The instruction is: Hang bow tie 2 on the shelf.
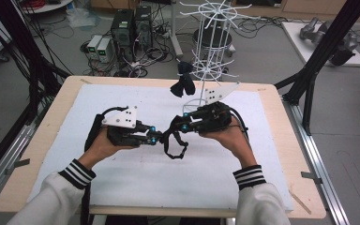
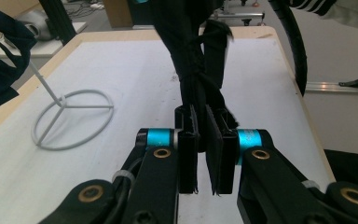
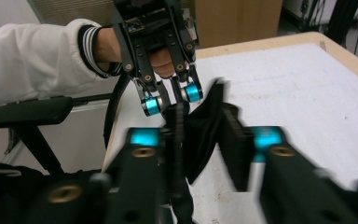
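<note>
No legible writing or brand marks seen. Two claws over white surface (image 1: pixel 122 183), facing each other near centre. One black strap (image 1: pixel 174 143) hung between them, loop drooping to surface. Left claw (image 2: pixel 206 154) jaws nearly together, clamped on strap end. Right claw (image 3: pixel 205 144) jaws apart, strap fabric between them; grip there blurred, cannot tell. One white wire rack (image 1: pixel 211 42) stood at far edge of surface, one more black strap (image 1: pixel 183 82) hanging from it. Two hands, striped cuffs.
</note>
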Available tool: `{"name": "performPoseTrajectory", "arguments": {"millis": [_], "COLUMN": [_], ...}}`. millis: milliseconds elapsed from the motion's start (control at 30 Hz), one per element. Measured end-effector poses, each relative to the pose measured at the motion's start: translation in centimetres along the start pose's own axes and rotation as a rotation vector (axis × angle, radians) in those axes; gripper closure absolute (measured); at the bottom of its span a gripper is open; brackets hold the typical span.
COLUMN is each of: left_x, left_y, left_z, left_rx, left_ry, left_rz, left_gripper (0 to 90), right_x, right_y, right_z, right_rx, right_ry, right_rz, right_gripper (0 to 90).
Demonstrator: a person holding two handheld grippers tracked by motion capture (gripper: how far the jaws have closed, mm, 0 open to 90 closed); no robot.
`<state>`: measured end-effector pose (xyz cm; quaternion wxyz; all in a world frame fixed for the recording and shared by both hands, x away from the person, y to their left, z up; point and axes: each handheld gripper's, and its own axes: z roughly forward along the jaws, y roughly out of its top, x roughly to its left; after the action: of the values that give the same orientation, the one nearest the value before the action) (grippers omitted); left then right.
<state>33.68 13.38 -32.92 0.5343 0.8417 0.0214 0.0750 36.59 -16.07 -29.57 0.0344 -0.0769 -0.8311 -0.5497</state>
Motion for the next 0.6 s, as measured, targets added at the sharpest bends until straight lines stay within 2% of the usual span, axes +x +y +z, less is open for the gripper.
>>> {"name": "performPoseTrajectory", "arguments": {"millis": [33,233,467,500,533,600], "left_x": [-0.03,-0.04,0.06,0.09,0.14,0.38], "left_y": [0.03,-0.01,-0.09,-0.12,-0.16,-0.33], "left_z": [-0.01,-0.1,-0.23,-0.26,-0.3,-0.31], "left_rx": [-0.002,-0.001,-0.014,-0.019,-0.03,-0.05], "left_ry": [0.004,0.006,0.012,0.023,0.034,0.04], "left_rz": [0.002,0.003,-0.012,-0.02,-0.033,-0.08], "left_gripper": [83.2,83.2,81.2,78.9,72.4,51.4], "right_x": [0.06,0.29,0.41,0.44,0.46,0.51], "right_y": [0.04,0.12,0.17,0.17,0.19,0.18], "right_z": [-0.07,-0.06,-0.12,-0.13,-0.13,-0.25], "right_rx": [-0.003,0.002,-0.001,0.0,-0.004,0.002], "right_ry": [0.001,-0.001,-0.013,-0.015,-0.02,-0.027], "right_rz": [-0.015,-0.034,-0.035,-0.035,-0.036,-0.035], "right_gripper": [80.4,82.6,83.3,83.4,83.4,83.6]}}
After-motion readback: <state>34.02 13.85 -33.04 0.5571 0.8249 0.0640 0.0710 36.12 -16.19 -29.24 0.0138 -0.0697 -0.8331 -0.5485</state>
